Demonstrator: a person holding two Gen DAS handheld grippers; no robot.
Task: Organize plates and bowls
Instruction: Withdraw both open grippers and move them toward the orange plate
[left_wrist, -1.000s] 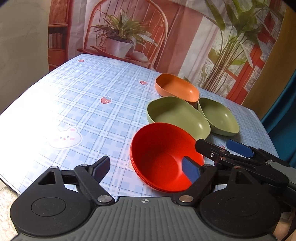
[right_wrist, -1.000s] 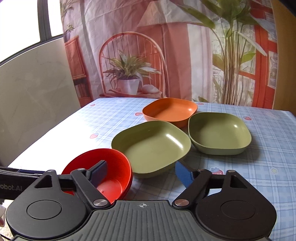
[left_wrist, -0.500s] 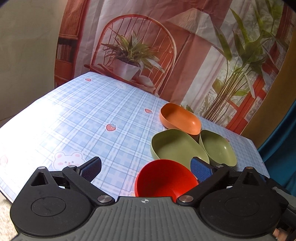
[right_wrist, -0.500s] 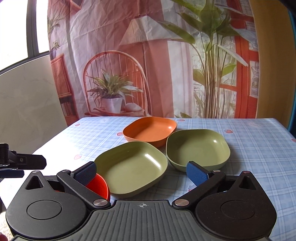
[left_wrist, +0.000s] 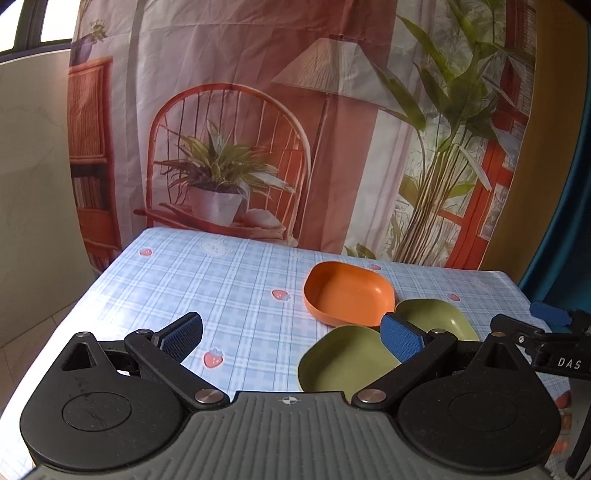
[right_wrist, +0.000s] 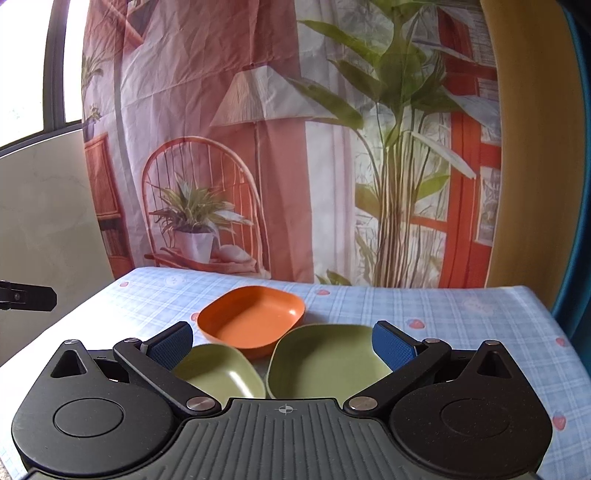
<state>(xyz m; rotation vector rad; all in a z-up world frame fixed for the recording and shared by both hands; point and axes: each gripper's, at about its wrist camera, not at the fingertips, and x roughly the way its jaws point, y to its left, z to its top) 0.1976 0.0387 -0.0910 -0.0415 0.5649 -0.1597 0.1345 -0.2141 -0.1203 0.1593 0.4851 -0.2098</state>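
Observation:
An orange bowl (left_wrist: 349, 293) sits on the checked tablecloth, with two green bowls in front of it: a near one (left_wrist: 341, 360) and a far right one (left_wrist: 437, 317). In the right wrist view the orange bowl (right_wrist: 253, 319) is behind a green bowl at left (right_wrist: 219, 374) and a green bowl at right (right_wrist: 323, 360). My left gripper (left_wrist: 290, 334) is open and empty, held above the near table. My right gripper (right_wrist: 282, 343) is open and empty above the green bowls; it also shows at the right edge of the left wrist view (left_wrist: 550, 328). The red bowls are out of view.
The blue checked tablecloth (left_wrist: 221, 291) covers the table, with its far edge against a printed backdrop (left_wrist: 295, 129) of a chair, lamp and plants. A teal curtain (right_wrist: 580, 221) hangs at the right. The left gripper's tip shows at left in the right wrist view (right_wrist: 27, 301).
Both grippers have pulled back and tilted up from the table. The red bowls have dropped out of both views. Both stay open.

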